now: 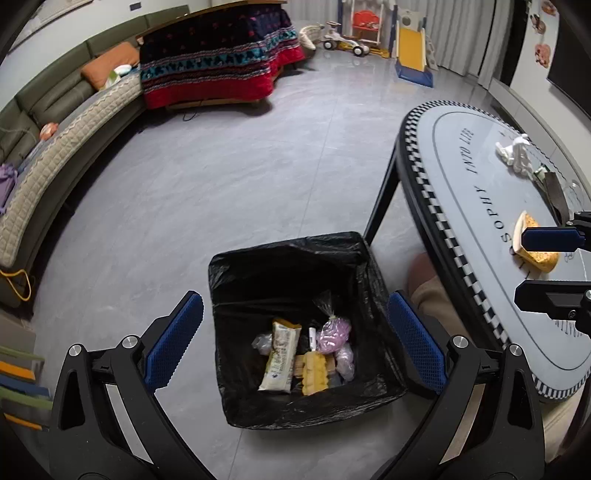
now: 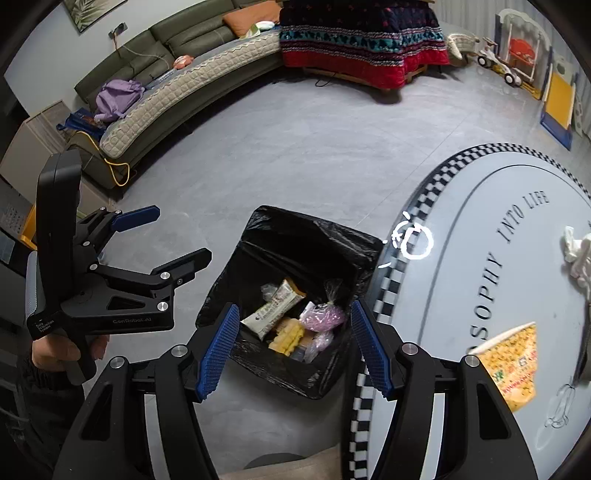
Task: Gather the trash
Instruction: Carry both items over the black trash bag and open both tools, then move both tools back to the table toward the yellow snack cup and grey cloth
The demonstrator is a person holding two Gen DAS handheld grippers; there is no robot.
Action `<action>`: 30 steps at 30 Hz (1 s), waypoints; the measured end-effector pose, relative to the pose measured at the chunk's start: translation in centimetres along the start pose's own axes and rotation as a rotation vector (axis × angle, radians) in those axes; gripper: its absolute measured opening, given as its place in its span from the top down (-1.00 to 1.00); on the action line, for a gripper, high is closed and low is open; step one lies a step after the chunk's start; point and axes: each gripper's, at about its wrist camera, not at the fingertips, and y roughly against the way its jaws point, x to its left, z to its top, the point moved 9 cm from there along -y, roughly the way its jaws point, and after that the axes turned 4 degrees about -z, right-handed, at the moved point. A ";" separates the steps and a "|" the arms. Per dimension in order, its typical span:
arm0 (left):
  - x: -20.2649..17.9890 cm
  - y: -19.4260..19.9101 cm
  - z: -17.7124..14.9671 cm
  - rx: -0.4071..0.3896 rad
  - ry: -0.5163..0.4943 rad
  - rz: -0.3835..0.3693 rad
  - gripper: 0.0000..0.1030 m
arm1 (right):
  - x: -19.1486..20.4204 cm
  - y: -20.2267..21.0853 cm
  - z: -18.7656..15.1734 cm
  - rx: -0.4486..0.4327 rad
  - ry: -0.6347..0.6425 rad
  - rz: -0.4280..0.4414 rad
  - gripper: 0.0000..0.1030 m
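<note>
Left gripper [image 1: 295, 339] spread wide, nothing between the blue pads, hanging over the trash bin [image 1: 255, 413] at bottom centre of its view; same gripper shows at centre left of the right wrist view, held by a hand [image 2: 66, 354], jaws apart. Right gripper [image 2: 295, 350] also released and empty, its pads framing the bin from above at bottom centre. Bin is lined with a black bag and stands on the floor just beside the table's near edge; inside lie a white snack wrapper [image 1: 280, 360], a yellow ridged pack [image 1: 314, 373] and tied clear bags of pinkish stuff [image 1: 334, 330], all touching in a heap at the bottom. Trash not yet collected: yellow paper cup [image 2: 513, 365] tipped on its side on the table at lower right, crumpled white tissue [image 2: 578, 254] further up at the right edge, well apart from the cup. Table [image 1: 465, 155] is an oval grey top with checkered rim and printed lettering, black legs. Floor [image 1: 229, 177] is grey tile, bare across mid frame. Green sofa [image 2: 177, 33] with a quilted cover curves along the upper left, purple bag [image 2: 118, 98] on it; a low table under a red and dark patterned blanket [image 1: 214, 62] sits top centre; kids' slide and ride-on toys [image 1: 373, 33] at upper right.
</note>
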 end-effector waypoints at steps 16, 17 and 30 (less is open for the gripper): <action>-18.1 -1.3 3.1 0.059 -0.069 -0.171 -0.88 | -16.5 7.1 -6.6 -0.077 -0.243 -0.165 -0.30; -19.3 -1.4 3.1 0.065 -0.069 -0.181 -0.88 | -17.9 7.6 -7.3 -0.078 -0.262 -0.180 -0.30; -32.5 -4.3 1.6 0.242 -0.127 -0.227 -0.88 | -30.4 11.4 -14.9 -0.088 -0.441 -0.267 -0.30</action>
